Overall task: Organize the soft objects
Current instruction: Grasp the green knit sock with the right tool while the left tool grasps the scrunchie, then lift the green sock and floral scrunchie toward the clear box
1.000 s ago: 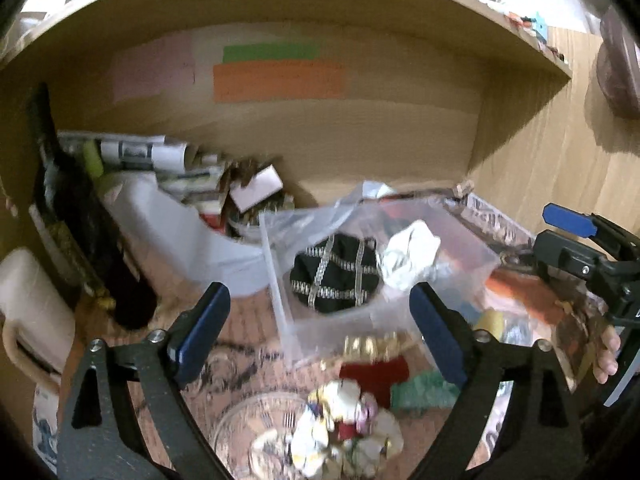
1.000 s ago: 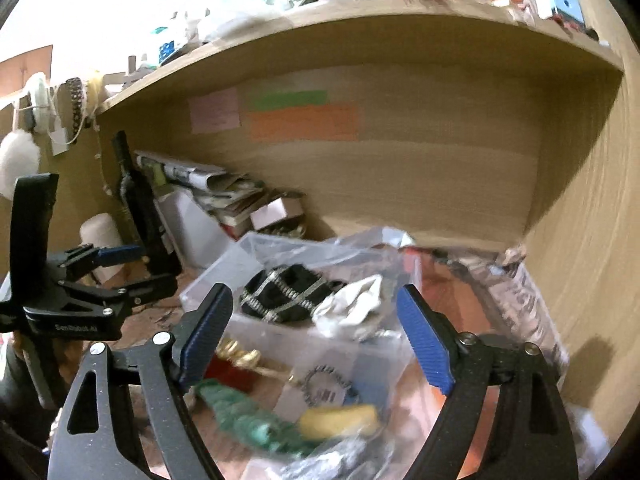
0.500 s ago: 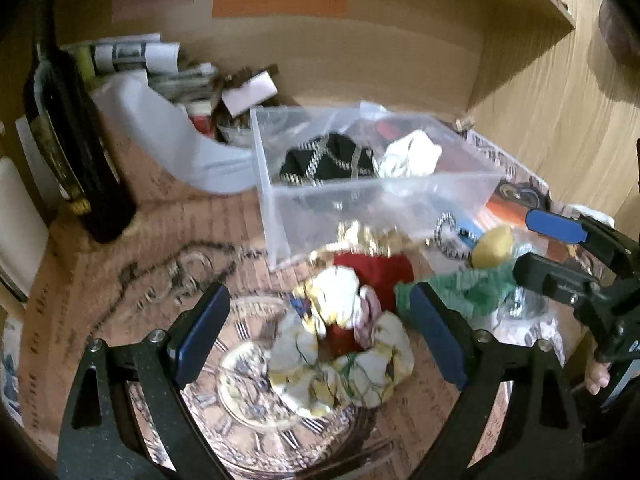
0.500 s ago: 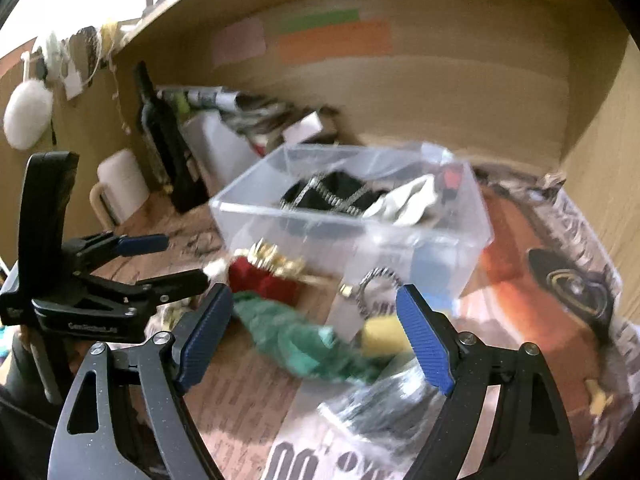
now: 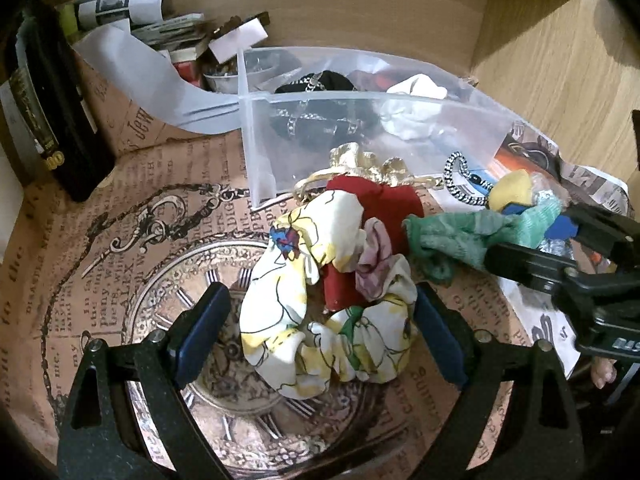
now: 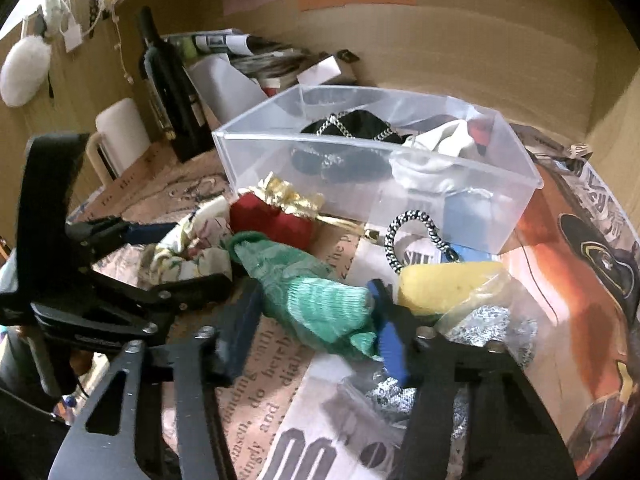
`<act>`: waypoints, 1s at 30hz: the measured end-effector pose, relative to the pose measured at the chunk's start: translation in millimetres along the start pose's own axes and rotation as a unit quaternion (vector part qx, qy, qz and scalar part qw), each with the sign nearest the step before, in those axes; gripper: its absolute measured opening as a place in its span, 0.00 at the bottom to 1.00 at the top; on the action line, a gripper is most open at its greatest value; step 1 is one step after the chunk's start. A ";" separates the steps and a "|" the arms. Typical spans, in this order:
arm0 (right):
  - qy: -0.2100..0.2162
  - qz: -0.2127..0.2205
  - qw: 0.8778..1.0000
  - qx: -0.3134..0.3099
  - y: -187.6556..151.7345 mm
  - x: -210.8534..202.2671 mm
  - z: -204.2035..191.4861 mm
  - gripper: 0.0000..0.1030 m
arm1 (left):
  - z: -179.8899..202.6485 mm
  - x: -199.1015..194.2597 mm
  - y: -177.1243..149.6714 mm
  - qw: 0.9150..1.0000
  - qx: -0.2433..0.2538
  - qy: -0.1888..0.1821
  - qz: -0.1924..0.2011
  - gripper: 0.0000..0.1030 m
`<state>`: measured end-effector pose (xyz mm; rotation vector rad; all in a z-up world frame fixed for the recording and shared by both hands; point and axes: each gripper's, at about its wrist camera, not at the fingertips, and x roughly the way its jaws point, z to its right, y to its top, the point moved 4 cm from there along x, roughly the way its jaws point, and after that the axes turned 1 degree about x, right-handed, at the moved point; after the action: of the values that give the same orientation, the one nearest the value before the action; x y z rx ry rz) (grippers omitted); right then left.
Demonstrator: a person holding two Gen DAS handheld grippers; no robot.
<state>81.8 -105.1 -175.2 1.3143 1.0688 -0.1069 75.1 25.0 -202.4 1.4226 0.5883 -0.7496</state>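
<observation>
The green knitted cloth (image 6: 316,300) lies on the printed paper (image 5: 100,264) in front of the clear plastic box (image 6: 516,184), and my right gripper (image 6: 316,332) has just been narrowing onto its near end, the cloth bunched between my blue pads (image 6: 390,340), which look pressed to it on both sides. Its far end touches the red pouch (image 6: 272,220) with the gold trim. My left gripper (image 5: 320,340) stands wide, one pad on each side of the floral scrunchie (image 5: 320,320), not pinching it; the scrunchie lies partly over that red pouch. Just right of the green cloth sits a yellow sponge (image 6: 444,280), near a black-and-white cord loop (image 6: 408,236). Inside the box lie a black chain-trimmed piece (image 6: 352,128) and a white cloth (image 6: 444,140); a dark bottle (image 6: 168,80) stands behind to the left
</observation>
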 end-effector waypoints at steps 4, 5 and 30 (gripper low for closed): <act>0.001 -0.001 1.000 -0.006 -0.4 0.7 0.2 0.29 | 1.3 -2.7 -0.7 1.000 0.005 -0.008 0.004 0.71; 0.001 0.000 1.000 -0.007 0.1 0.4 0.3 0.27 | 1.6 -3.3 -0.9 1.000 0.007 -0.008 0.004 0.68; 0.007 0.092 0.996 0.008 35.0 -48.5 6.6 0.17 | -3.3 -28.5 17.2 0.999 0.002 -0.003 0.035 0.74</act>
<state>80.4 -122.8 -117.7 1.4232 0.9560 0.0319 69.9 31.2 -169.9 1.4365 0.5310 -0.6995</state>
